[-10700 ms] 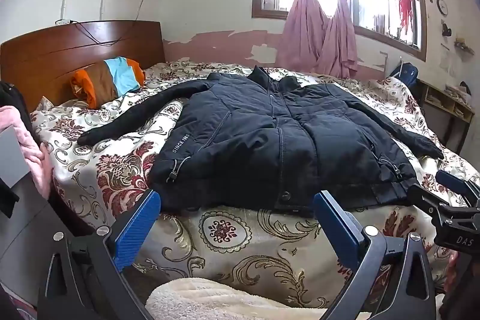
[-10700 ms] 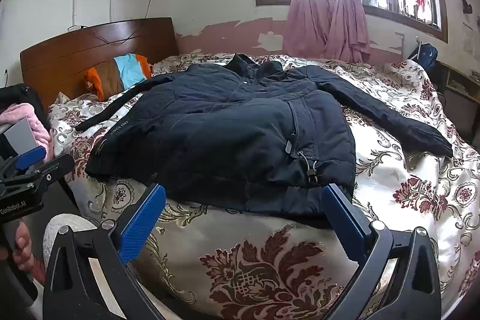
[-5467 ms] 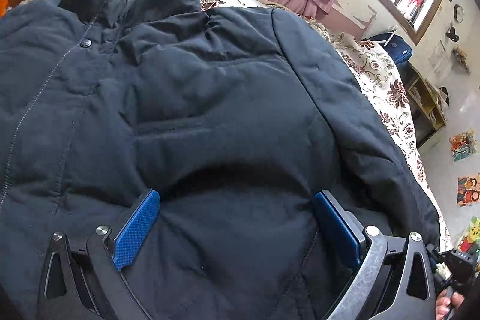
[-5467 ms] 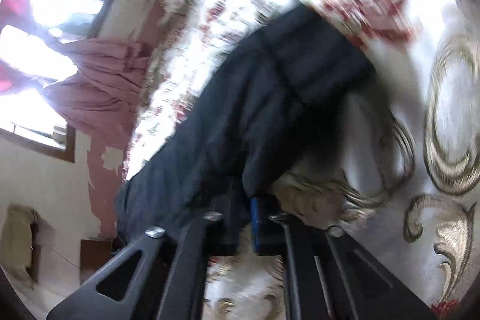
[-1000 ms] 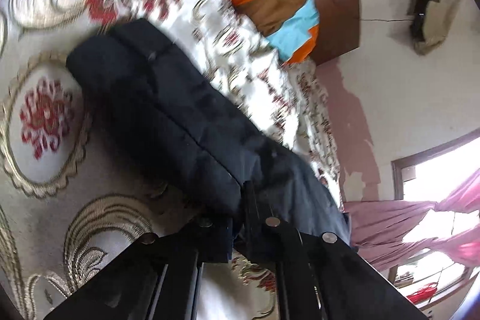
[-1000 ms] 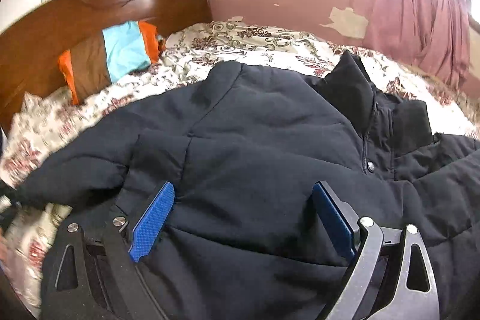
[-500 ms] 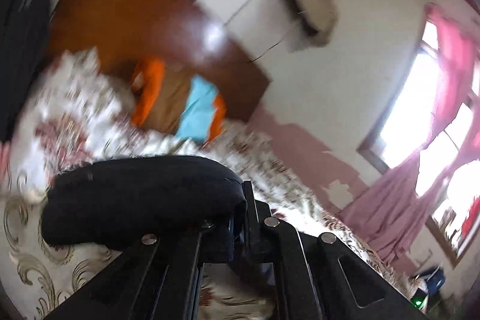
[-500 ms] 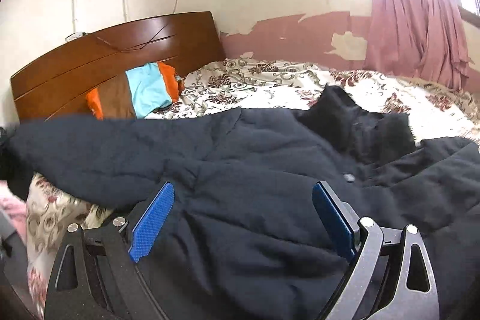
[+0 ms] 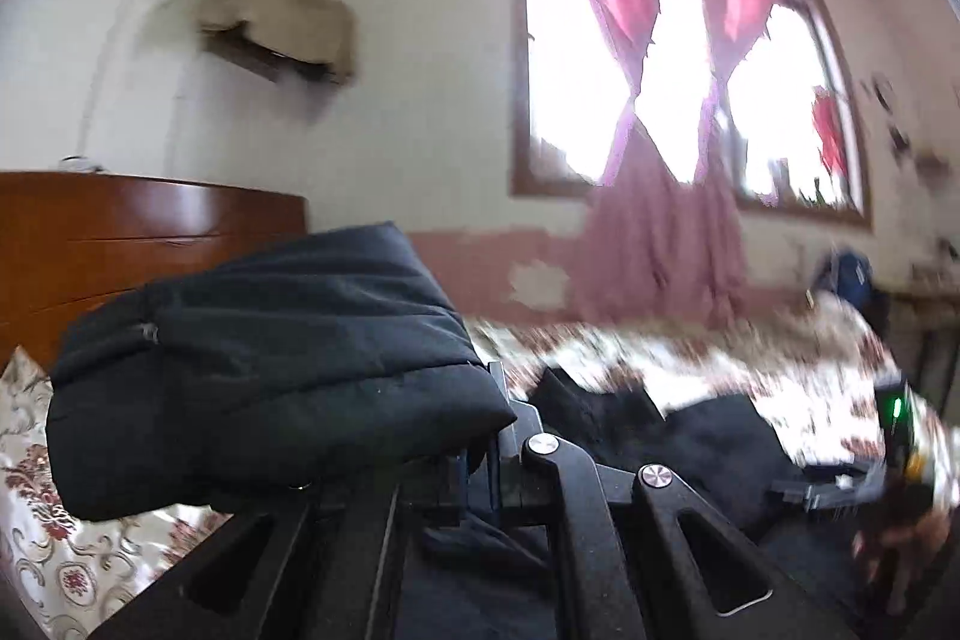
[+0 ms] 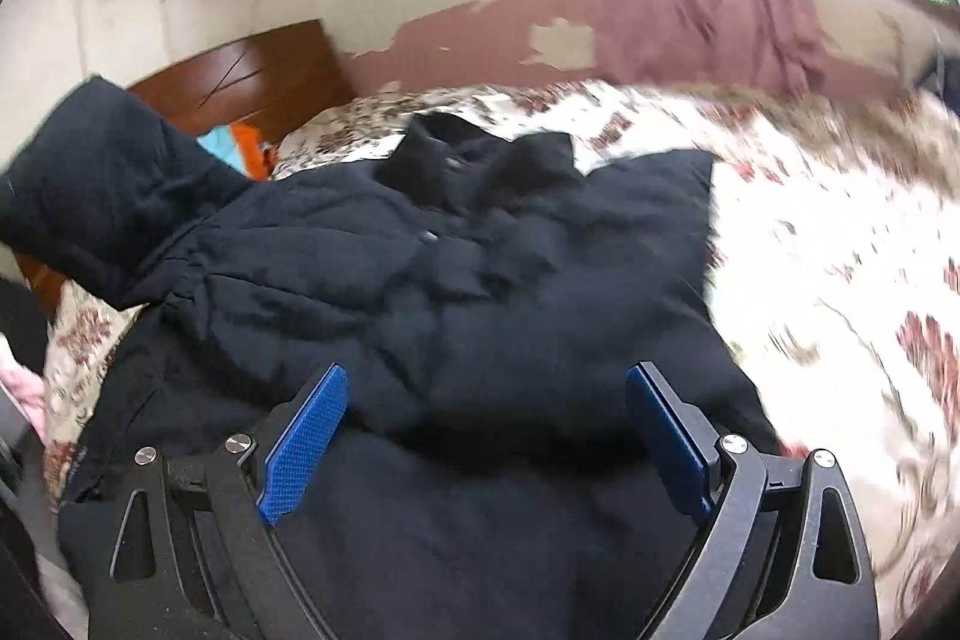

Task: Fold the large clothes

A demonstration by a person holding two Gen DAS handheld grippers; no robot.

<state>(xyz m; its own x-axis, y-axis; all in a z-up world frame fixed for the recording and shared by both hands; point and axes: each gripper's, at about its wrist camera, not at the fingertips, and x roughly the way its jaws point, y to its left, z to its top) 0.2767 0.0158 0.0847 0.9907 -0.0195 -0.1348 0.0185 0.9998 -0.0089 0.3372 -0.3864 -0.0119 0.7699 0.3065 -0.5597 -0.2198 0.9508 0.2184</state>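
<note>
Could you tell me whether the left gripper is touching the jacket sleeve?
Touching. The left wrist view shows the left gripper shut on the sleeve, with dark fabric pinched between its fingers.

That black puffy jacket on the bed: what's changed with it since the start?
The left tongs have clamped the black padded jacket's left sleeve and lifted it off the floral bedspread, swinging it toward the body. The right sleeve is already folded in. The right tongs stay open above the jacket.

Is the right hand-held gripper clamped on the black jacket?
No, the right hand-held gripper is wide open, its blue pads apart above the black jacket.
</note>
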